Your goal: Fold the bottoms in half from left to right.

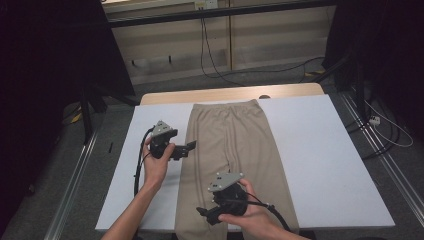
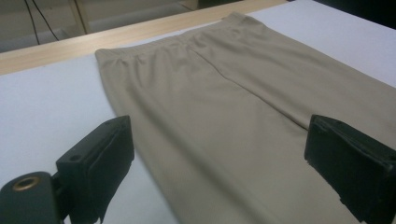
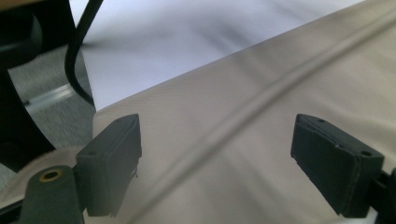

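Beige trousers (image 1: 230, 150) lie flat on the table (image 1: 320, 160), just right of the left gripper (image 1: 187, 148) and under the right gripper (image 1: 204, 214); both gape empty. Gripper views add a centre seam.

Beige trousers (image 1: 232, 150), flat and spread lengthwise down the centre of the high view, waistband at the top near the far edge, legs side by side running to the bottom edge. Centre seam visible. Fabric mostly smooth; hems probably hang over the near edge, hidden at the frame bottom.
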`<action>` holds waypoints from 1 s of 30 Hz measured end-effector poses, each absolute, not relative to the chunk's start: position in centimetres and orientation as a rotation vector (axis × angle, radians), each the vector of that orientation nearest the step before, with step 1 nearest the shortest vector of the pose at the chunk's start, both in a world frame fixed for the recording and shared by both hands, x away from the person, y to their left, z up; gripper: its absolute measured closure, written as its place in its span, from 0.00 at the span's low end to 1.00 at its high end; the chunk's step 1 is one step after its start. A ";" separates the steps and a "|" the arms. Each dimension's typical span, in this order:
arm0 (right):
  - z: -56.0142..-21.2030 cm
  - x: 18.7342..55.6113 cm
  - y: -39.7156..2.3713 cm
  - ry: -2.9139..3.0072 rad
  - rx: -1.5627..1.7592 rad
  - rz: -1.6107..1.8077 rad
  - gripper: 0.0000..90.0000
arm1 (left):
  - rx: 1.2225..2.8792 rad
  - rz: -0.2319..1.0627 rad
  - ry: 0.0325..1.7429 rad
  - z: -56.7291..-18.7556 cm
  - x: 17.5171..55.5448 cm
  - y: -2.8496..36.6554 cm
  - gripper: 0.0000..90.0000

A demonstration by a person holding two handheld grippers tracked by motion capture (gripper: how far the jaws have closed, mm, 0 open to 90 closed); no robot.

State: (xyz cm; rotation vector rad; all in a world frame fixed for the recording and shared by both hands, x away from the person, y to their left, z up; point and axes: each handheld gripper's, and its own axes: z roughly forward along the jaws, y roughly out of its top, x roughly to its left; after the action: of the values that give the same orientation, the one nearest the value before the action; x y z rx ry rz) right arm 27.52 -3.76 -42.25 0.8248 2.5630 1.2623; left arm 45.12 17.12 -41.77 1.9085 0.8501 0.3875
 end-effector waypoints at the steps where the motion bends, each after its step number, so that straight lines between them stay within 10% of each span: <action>1: -42.2 27.7 -2.9 2.594 0.812 1.254 0.17 | 1.903 0.385 0.841 -41.8 45.6 17.0 0.09; 19: -44.8 27.9 4.7 2.624 0.800 1.162 0.56 | 1.910 0.416 0.894 -43.0 48.1 18.0 0.06; 30: -45.6 27.6 5.9 2.572 0.843 1.127 0.51 | 1.904 0.418 0.925 -43.3 48.2 18.5 0.06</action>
State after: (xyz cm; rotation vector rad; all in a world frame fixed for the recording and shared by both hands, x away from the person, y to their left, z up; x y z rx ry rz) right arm 27.59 5.88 -45.58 0.8435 2.5719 1.1272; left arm 48.19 18.46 -43.26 1.9042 0.9248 0.4184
